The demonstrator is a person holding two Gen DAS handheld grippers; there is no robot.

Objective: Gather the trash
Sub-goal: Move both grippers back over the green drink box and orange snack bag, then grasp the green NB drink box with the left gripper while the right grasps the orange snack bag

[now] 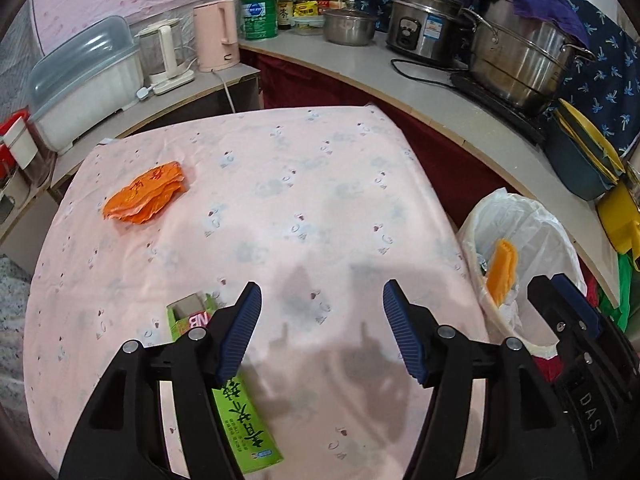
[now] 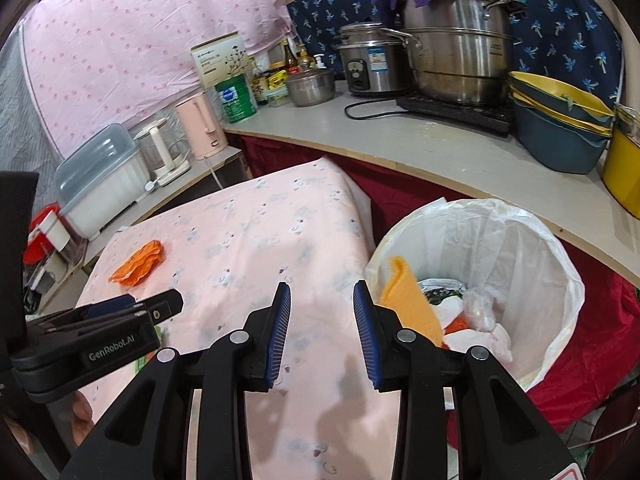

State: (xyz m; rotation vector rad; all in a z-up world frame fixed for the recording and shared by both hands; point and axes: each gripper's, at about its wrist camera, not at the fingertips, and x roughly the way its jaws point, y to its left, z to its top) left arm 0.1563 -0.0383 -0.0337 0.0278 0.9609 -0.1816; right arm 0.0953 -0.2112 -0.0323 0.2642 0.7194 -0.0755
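An orange wrapper (image 1: 145,193) lies on the pink tablecloth (image 1: 304,184) at the far left; it also shows in the right wrist view (image 2: 138,263). A long green box (image 1: 240,420) lies under my left gripper's left finger, its open end (image 1: 191,312) toward the far side. My left gripper (image 1: 322,306) is open and empty above the cloth. My right gripper (image 2: 322,306) is open and empty over the table's right edge, beside the bin (image 2: 532,248). The white-lined bin holds an orange cloth (image 2: 408,300) and crumpled waste.
A counter (image 1: 420,80) curves behind and to the right, with steel pots (image 1: 520,60), a rice cooker (image 1: 424,28), stacked basins (image 2: 560,128), a pink kettle (image 1: 216,36) and a dish box (image 1: 84,84). The bin (image 1: 520,240) stands between table and counter. The other gripper shows at the left edge (image 2: 100,340).
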